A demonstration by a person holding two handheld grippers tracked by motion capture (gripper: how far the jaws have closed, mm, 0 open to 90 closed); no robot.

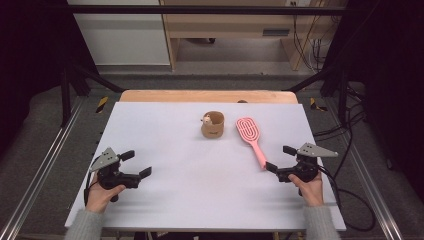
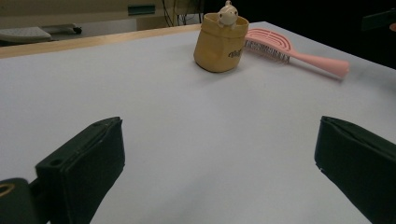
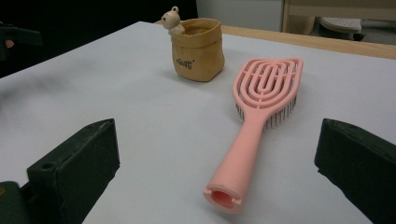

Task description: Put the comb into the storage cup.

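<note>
The pink plastic hairbrush [image 1: 251, 137] is lying bristles down on the pale grey surface [image 1: 190, 190], with its handle end just in front of the right gripper [image 1: 281, 159], whose jaws are standing wide apart. A small tan pouch-shaped holder [image 1: 212, 125] is sitting beside the brush head. The left gripper [image 1: 136, 163] is hovering well apart, jaws also spread.

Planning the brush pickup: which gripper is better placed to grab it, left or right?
Right, most likely. The right gripper is open, with the brush handle end just ahead of its jaws. The left gripper is also open but sits across the table, beyond the cup.
</note>
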